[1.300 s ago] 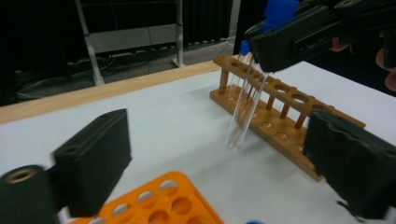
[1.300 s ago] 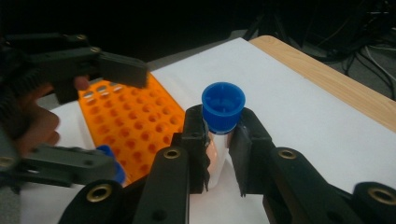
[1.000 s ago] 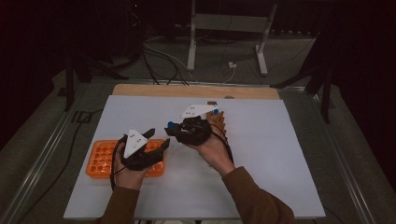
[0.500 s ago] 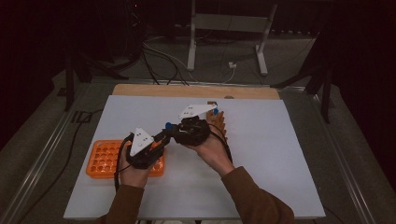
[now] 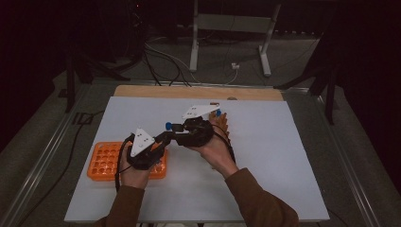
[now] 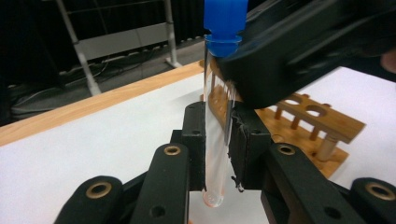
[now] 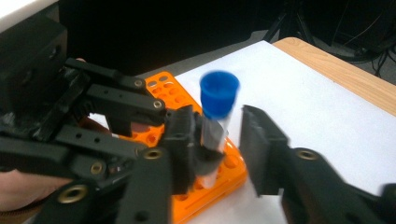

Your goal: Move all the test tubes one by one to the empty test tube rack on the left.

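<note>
We note the handover in mid-air above the tabletop (image 5: pixel 283 156). Left tongs (image 6: pixel 217 140) are clamped on the test tube (image 6: pixel 215 154); right tongs (image 7: pixel 219 135) have just been opening, pads apart around it. Risk: the tube tilts or slips if the left grip is off-centre. Both hands are held low, tongs tip to tip.

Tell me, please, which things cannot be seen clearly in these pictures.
- Test tube: top of its blue cap cut off by the upper edge, left gripper view.
- Wooden rack: partly hidden behind the right gripper, left gripper view.
- Orange rack: partly covered by the left gripper, high view.
- Tube contents: too small, high view.
</note>
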`<action>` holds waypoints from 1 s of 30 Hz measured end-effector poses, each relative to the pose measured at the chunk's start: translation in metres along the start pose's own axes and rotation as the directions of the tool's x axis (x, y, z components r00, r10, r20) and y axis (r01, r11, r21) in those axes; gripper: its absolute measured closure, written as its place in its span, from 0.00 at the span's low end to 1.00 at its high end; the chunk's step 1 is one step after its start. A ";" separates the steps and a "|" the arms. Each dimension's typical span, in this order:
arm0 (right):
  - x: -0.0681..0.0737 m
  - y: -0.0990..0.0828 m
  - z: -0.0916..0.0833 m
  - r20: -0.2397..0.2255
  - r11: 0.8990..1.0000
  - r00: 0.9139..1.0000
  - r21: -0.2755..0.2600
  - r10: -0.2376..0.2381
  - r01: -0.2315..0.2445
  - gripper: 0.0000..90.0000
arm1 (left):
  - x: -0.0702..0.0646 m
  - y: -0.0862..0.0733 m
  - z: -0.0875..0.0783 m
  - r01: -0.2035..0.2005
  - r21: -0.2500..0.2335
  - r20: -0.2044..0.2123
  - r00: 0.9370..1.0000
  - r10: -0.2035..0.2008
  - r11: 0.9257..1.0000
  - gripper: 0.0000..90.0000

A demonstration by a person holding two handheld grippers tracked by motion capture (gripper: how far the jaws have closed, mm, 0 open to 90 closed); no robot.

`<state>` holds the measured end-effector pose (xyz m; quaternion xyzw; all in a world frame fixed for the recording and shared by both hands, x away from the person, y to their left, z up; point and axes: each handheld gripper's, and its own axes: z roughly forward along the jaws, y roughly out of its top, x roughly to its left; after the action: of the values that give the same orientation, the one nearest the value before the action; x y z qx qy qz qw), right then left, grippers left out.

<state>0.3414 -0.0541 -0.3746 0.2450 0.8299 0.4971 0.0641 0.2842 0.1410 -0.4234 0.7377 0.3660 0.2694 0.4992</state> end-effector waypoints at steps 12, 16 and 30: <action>-0.017 -0.011 -0.008 0.028 0.999 0.999 -0.021 0.045 -0.045 0.41 | 0.021 -0.005 -0.009 0.063 -0.020 -0.033 0.997 -0.064 0.998 0.87; -0.023 -0.015 -0.009 0.050 0.998 0.997 -0.027 0.058 -0.057 0.33 | 0.025 -0.008 -0.012 0.069 -0.022 -0.034 0.997 -0.070 0.997 0.87; -0.037 -0.040 -0.022 0.129 0.997 0.989 -0.037 0.068 -0.064 0.04 | 0.039 -0.023 -0.029 0.112 -0.028 -0.055 0.992 -0.113 0.993 0.87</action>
<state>0.3524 -0.1044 -0.4025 0.3032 0.8072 0.4953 0.1055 0.2788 0.1937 -0.4334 0.7017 0.4175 0.2663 0.5122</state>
